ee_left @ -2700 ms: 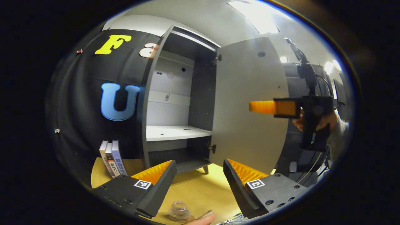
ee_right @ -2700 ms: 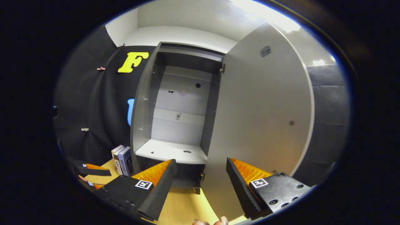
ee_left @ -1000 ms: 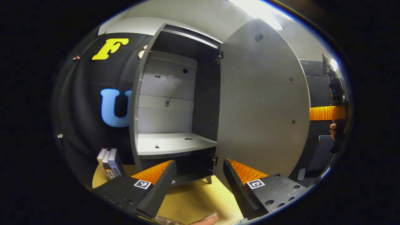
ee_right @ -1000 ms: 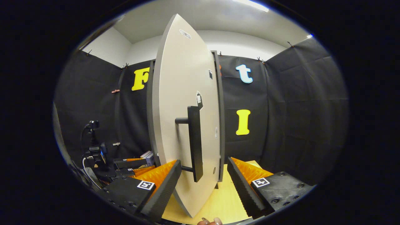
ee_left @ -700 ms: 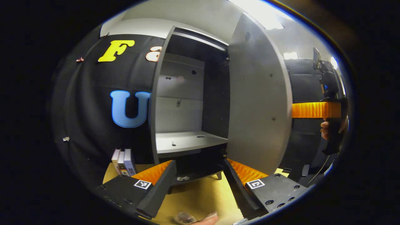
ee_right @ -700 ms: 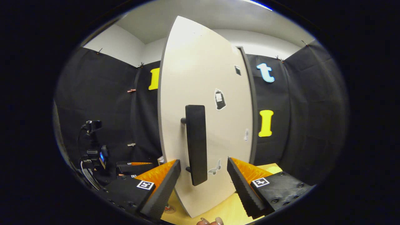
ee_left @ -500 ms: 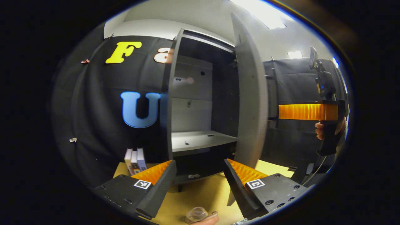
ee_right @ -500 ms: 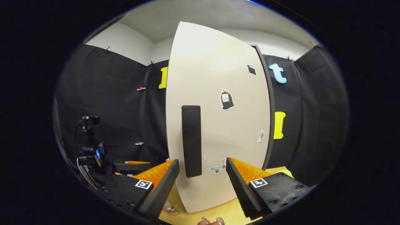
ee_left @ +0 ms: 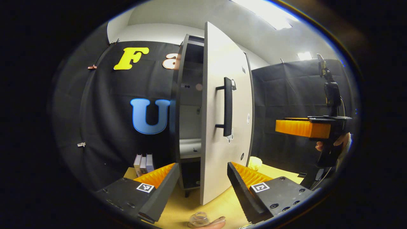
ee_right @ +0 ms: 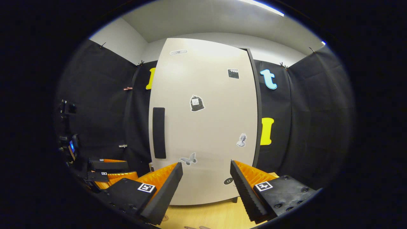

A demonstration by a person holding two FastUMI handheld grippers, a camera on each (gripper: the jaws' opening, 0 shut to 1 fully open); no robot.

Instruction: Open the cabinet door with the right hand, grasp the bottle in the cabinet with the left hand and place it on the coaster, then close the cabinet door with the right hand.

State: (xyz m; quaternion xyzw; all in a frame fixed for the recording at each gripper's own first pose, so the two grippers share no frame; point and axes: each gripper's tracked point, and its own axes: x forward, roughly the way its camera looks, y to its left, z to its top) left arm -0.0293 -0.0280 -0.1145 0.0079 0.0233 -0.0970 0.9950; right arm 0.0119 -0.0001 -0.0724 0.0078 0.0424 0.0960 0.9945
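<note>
The cabinet door (ee_left: pixel 219 127) stands a little ajar, with a narrow dark gap on its left and its black handle (ee_left: pixel 227 106) facing me. In the right gripper view the door (ee_right: pixel 206 127) shows its pale, stickered front, handle (ee_right: pixel 158 132) at its left. My right gripper (ee_right: pixel 205 187) is open, apart from the door and holding nothing; it also appears at the right (ee_left: pixel 281 126), held by a hand. My left gripper (ee_left: pixel 203 181) is open and empty. A small clear glass bottle (ee_left: pixel 197 219) stands on the yellow table (ee_left: pixel 219 200) below its fingers, beside a fingertip.
Several books (ee_left: pixel 143 163) stand upright on the table left of the cabinet. A pale lumpy object (ee_left: pixel 254 163) lies right of the door's foot. My left gripper (ee_right: pixel 130 170) shows low at the left of the right gripper view, with camera gear (ee_right: pixel 71 146) behind it.
The door swung from wide open to almost shut. My right gripper came round to the door's front and backed away from it. My left gripper stayed open over the bottle.
</note>
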